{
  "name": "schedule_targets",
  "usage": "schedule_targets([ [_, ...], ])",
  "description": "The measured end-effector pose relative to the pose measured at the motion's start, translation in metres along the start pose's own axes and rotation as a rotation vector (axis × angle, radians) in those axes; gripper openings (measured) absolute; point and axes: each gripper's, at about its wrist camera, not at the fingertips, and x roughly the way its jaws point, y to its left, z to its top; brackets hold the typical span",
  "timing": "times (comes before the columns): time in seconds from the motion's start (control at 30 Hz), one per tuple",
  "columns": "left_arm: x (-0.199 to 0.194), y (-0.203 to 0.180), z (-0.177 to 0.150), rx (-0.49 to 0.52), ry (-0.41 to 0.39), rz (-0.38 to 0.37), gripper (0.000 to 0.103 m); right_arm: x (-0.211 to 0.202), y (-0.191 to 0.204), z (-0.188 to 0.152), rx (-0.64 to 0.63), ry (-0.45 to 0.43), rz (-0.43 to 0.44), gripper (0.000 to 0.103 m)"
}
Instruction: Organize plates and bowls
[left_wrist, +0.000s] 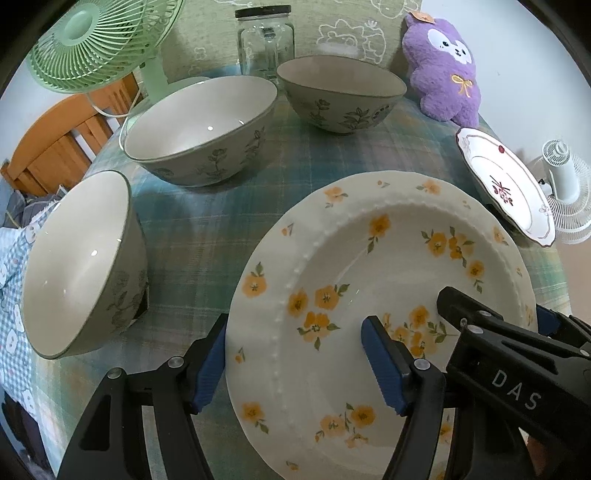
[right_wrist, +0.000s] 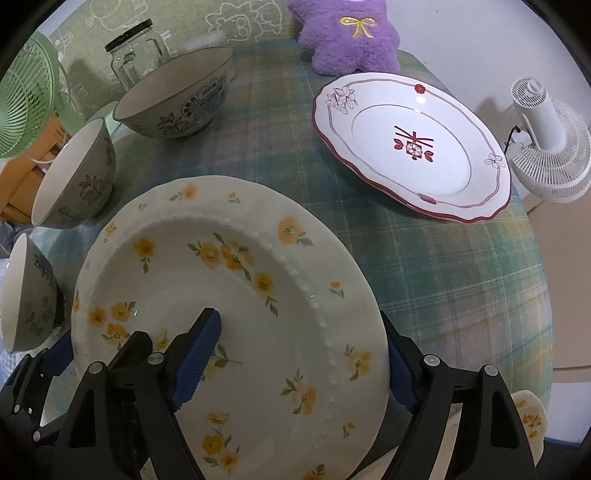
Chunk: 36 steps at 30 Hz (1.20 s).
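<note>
The yellow-flower plate (left_wrist: 369, 295) is held by both wide tongs, left tongs (left_wrist: 291, 365) and right tongs (right_wrist: 303, 365). It is probably meant for the red-rimmed plate (right_wrist: 413, 147) at 1 o'clock.

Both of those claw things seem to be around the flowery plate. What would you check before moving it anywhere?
1. Left gripper straddles the rim of the cream plate with yellow flowers: ok.
2. Right gripper straddles the opposite rim: ok.
3. Pads firmly clamped on the rim: cannot tell.
4. White plate with red scalloped edge lies bare, nothing on it: ok.
5. Three grey-green floral bowls, the nearest, stand apart from the flowered plate: ok.
6. Purple plush toy sits close behind the red-edged plate: touching or not, cannot tell.
</note>
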Motion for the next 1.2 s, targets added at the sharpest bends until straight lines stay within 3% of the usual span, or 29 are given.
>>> schedule_targets([
  [0.53, -0.039, -0.004, 0.002, 0.007, -0.050, -0.015, 0.070, -0.048, 0.003, 0.003, -0.074, -0.072, -0.023, 0.083],
  [1.2, -0.077, -0.038, -0.030, 0.052, -0.063, -0.045, 0.070, -0.096, -0.034, -0.032, -0.090, -0.090, -0.019, 0.083],
])
